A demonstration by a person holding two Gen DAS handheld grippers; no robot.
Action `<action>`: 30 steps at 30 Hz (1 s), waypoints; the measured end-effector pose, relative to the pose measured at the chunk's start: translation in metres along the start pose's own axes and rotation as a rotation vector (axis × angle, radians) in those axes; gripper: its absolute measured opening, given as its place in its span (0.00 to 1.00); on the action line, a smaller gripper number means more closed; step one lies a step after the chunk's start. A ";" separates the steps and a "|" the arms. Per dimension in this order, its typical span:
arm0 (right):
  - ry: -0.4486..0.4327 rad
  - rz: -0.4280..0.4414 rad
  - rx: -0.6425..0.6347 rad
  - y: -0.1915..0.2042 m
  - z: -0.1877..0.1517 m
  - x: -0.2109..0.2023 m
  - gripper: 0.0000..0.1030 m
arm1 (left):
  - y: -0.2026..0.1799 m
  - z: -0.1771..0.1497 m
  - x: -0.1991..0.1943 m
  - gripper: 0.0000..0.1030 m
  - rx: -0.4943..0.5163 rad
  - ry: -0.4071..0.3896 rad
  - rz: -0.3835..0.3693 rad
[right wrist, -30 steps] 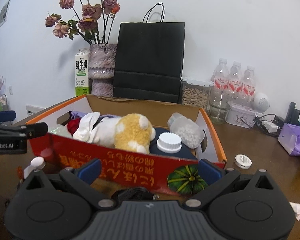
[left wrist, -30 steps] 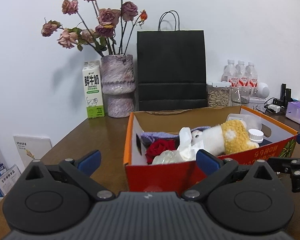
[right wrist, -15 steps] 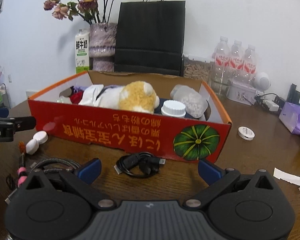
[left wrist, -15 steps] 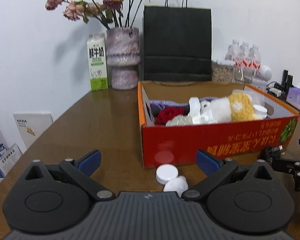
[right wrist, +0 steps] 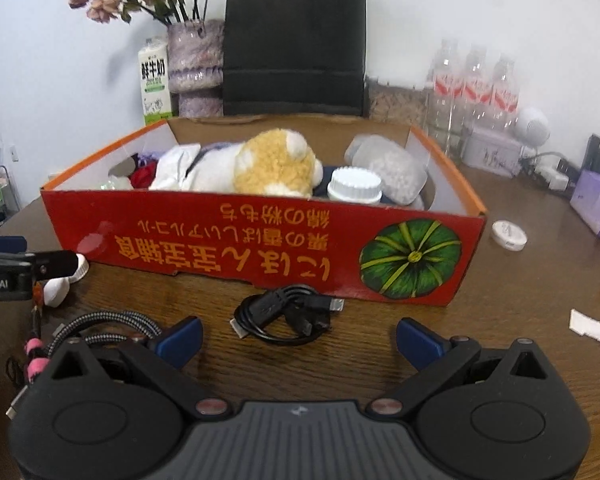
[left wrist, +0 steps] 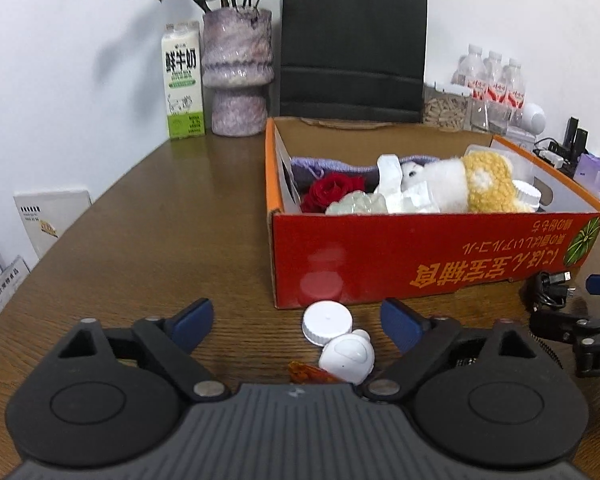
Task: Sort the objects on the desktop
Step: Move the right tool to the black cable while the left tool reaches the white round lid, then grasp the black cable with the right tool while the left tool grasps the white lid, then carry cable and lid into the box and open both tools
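Note:
A red cardboard box [left wrist: 420, 256] [right wrist: 260, 240] stands on the brown table and holds a plush toy [left wrist: 460, 184], a red rose and white bottles. In front of its left corner lie a white cap [left wrist: 327, 322] and a small white rounded object [left wrist: 348, 356]. My left gripper [left wrist: 296, 318] hovers low over them. Its jaws are closing, with the cap between them but untouched. A coiled black cable [right wrist: 288, 314] lies before the box, just ahead of my right gripper [right wrist: 300, 338], which is open and holds nothing.
A braided cable [right wrist: 100, 324] with pink beads lies at the left of the right wrist view. A white round lid [right wrist: 509, 235], a paper slip [right wrist: 592, 328] and a purple pack [right wrist: 596, 204] sit right of the box. A milk carton [left wrist: 182, 84], vase, black bag [left wrist: 352, 40] and bottles line the wall.
Both grippers have sunk and tipped down toward the table. The white cap, the white object and the cables have come into view. The left jaws have narrowed a little.

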State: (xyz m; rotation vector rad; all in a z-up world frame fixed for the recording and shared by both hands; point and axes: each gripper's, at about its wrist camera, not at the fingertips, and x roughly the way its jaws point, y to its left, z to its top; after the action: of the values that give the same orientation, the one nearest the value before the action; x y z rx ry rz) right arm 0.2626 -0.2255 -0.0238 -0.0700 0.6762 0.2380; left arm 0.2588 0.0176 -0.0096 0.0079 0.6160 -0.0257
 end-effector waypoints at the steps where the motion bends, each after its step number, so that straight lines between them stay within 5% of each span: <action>1: 0.016 0.002 0.007 0.000 0.001 0.003 1.00 | 0.000 0.000 0.002 0.77 -0.004 0.009 -0.007; 8: 0.020 -0.005 0.021 0.003 0.005 0.012 1.00 | -0.001 0.002 0.010 0.44 -0.028 0.051 -0.043; 11: 0.008 0.021 0.018 0.004 0.005 0.010 0.91 | -0.002 0.002 0.010 0.28 -0.031 0.052 -0.057; 16: -0.023 0.045 0.027 0.003 0.005 0.004 0.57 | -0.001 0.001 0.008 0.28 -0.042 0.050 -0.081; 30: -0.085 0.098 0.022 0.006 0.003 -0.012 0.45 | 0.001 0.000 -0.002 0.28 -0.045 -0.010 -0.057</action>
State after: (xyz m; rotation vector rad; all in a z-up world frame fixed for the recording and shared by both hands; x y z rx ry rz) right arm 0.2539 -0.2214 -0.0143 -0.0055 0.5979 0.3257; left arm 0.2569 0.0187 -0.0084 -0.0531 0.6067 -0.0667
